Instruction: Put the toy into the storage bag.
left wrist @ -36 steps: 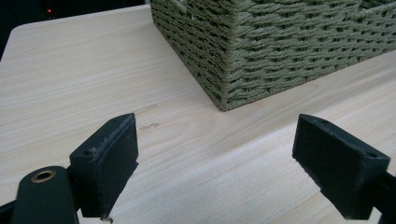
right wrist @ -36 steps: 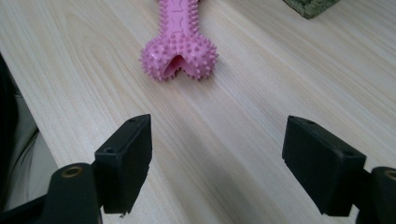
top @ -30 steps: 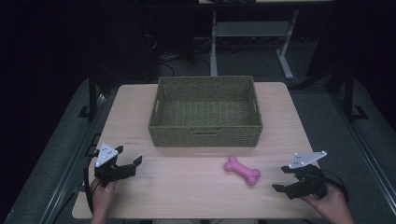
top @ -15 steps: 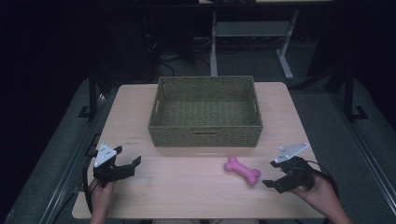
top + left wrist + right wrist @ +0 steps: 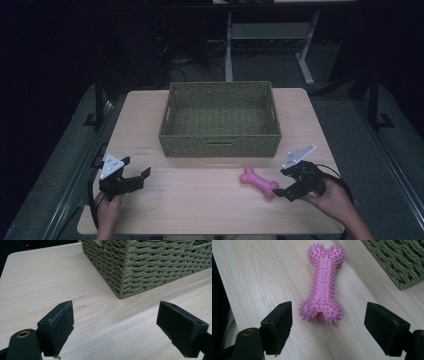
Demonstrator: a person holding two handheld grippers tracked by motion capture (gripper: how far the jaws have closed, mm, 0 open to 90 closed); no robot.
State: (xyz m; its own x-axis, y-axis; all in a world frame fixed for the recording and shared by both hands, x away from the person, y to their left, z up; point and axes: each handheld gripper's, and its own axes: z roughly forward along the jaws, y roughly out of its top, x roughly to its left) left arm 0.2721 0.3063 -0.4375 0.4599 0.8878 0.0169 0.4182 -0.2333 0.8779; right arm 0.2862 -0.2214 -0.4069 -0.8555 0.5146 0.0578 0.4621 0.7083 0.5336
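Observation:
A pink spiky bone-shaped toy [image 5: 259, 182] lies flat on the wooden table [image 5: 200, 200], in front of a green woven basket [image 5: 220, 145]. My right gripper [image 5: 283, 182] is open just right of the toy's near end; in the right gripper view the toy [image 5: 323, 283] lies ahead of the gap, its near end almost level with the two fingertips [image 5: 277, 326], not touching them. My left gripper [image 5: 139, 173] stands open near the table's front left with bare wood between its jaws [image 5: 116, 325]. The basket's corner [image 5: 140, 267] is ahead of it.
The basket looks empty inside and sits at the table's back middle. A desk frame [image 5: 270, 35] and cables stand on the dark floor beyond the table. Bare wood stretches between the two grippers along the table's front.
My right gripper has moved left and slightly forward toward the pink toy, closing the gap to it. The left gripper has barely shifted.

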